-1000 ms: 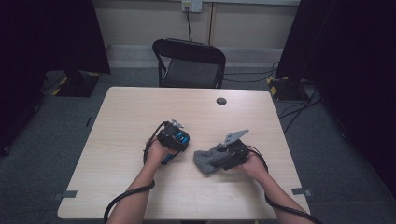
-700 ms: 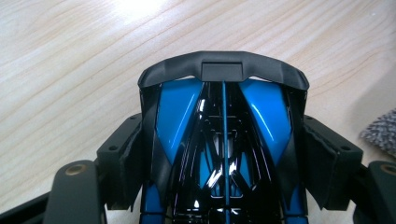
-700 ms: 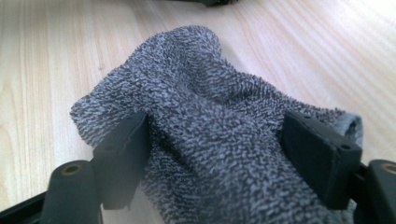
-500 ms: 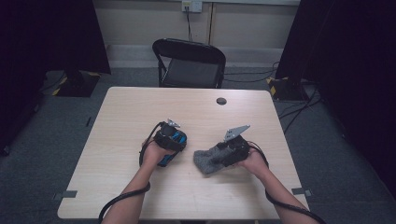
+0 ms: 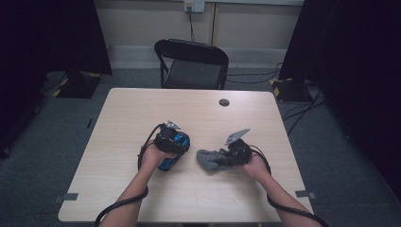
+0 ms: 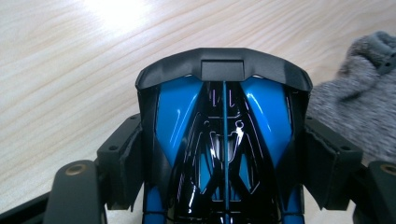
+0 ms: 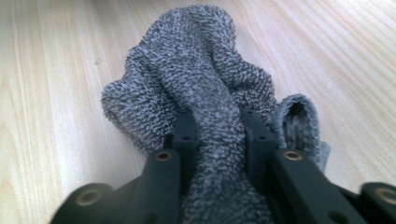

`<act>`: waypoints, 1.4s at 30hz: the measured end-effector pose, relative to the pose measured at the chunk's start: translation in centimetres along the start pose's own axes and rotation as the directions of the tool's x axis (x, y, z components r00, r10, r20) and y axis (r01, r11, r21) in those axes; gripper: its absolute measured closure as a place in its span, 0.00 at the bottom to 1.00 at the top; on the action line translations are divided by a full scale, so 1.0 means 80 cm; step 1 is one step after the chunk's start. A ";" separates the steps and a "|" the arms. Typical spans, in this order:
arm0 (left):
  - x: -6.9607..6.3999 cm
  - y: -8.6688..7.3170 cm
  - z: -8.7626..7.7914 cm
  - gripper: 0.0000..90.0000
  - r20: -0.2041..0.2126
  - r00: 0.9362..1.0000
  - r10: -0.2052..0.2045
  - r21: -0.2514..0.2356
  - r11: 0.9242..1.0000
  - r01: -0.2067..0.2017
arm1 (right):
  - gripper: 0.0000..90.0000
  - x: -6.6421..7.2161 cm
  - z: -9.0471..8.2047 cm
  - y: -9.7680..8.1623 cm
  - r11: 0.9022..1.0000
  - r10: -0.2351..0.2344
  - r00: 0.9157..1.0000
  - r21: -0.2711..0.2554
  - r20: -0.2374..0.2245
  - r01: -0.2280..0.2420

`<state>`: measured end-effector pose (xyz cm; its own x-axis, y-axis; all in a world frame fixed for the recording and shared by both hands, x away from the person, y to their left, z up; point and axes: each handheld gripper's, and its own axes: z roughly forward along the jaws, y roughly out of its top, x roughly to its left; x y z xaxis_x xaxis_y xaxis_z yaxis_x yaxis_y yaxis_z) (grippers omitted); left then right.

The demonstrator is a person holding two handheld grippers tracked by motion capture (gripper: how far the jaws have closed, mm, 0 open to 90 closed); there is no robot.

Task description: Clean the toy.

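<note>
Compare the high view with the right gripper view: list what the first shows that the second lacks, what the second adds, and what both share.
High view alone: the left gripper clamped on a blue and black object, a black chair behind the table, a small dark disc on the tabletop, and both forearms.
Right gripper view alone: the right gripper with its jaws just closed, pinching a fold of the cloth, and the cloth's looped weave.
Both: the grey cloth lying on the wooden table.

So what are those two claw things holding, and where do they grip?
The left gripper clamps a blue-and-black glossy object by its sides. The right gripper pinches a bunched fold of the grey cloth.
</note>
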<state>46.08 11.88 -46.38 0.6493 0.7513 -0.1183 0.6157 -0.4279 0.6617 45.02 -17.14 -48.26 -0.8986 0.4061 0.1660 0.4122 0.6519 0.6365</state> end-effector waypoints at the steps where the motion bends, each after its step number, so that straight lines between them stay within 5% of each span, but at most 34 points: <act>1: -0.002 0.001 -0.002 0.29 0.007 1.000 0.004 -0.004 1.000 -0.004 | 0.82 -0.001 -0.002 0.001 1.000 0.010 1.000 -0.005 0.002 -0.010; 5: -0.011 0.007 -0.007 0.29 0.028 0.999 0.020 -0.019 1.000 -0.019 | 0.83 -0.013 -0.018 0.011 0.994 0.094 0.994 -0.069 0.051 -0.090; 11: -0.029 0.020 -0.010 0.29 0.070 0.996 0.048 -0.030 0.998 -0.046 | 0.83 -0.035 -0.047 0.038 0.963 0.231 0.960 -0.177 0.157 -0.203; 16: -0.048 0.030 -0.007 0.29 0.098 0.991 0.089 -0.037 0.996 -0.086 | 0.83 -0.041 -0.047 0.064 0.962 0.239 0.945 -0.188 0.223 -0.199; 19: -0.059 0.035 -0.003 0.29 0.117 0.987 0.113 -0.030 0.993 -0.110 | 0.83 -0.040 -0.040 0.075 0.960 0.239 0.949 -0.198 0.204 -0.199; 22: -0.063 0.039 -0.001 0.29 0.119 0.985 0.122 -0.024 0.993 -0.120 | 0.83 -0.035 -0.028 0.087 0.968 0.215 0.956 -0.173 0.198 -0.182; 33: -0.050 0.038 -0.006 0.29 0.092 0.991 0.100 -0.011 0.995 -0.100 | 0.84 -0.019 -0.012 0.098 0.982 0.158 0.979 -0.126 0.128 -0.142; 42: -0.034 0.035 -0.008 0.29 0.054 0.995 0.084 0.015 0.996 -0.085 | 0.84 -0.012 -0.023 0.095 0.985 0.116 0.990 -0.140 0.083 -0.104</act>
<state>45.72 8.94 -43.71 0.7217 0.6846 -0.1021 0.5650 -0.4975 0.6583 48.69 -13.75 -42.22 -0.8290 0.5308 0.1762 0.4784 0.5100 0.7149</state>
